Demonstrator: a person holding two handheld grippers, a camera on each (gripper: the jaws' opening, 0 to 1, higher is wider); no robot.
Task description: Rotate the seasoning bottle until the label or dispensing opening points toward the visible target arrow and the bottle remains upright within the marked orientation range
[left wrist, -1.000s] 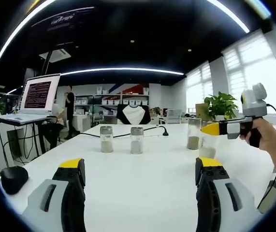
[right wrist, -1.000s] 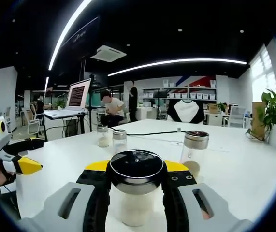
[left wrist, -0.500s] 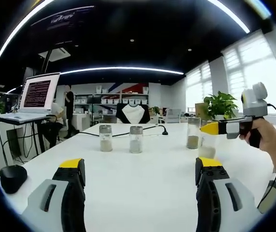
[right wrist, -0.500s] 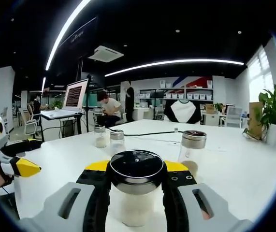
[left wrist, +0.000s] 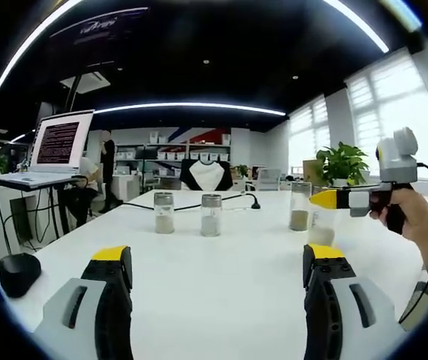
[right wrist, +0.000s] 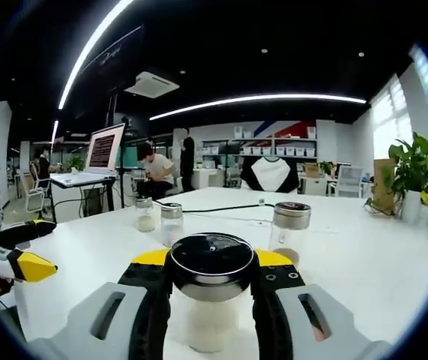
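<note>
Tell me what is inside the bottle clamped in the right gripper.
The seasoning bottle held by the right gripper shows pale, whitish contents through its clear wall below the dark lid. The jaws cover both sides, so the fill level is hidden.

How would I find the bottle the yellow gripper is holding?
Look at the long white table and the four glass seasoning bottles standing on it. Go to the held bottle nearest the camera in the right gripper view, with pale powder inside. It alone sits clamped between the right gripper jaws, dark lid facing up.

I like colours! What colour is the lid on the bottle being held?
Black, with a silver rim; clearest in the right gripper view.
</note>
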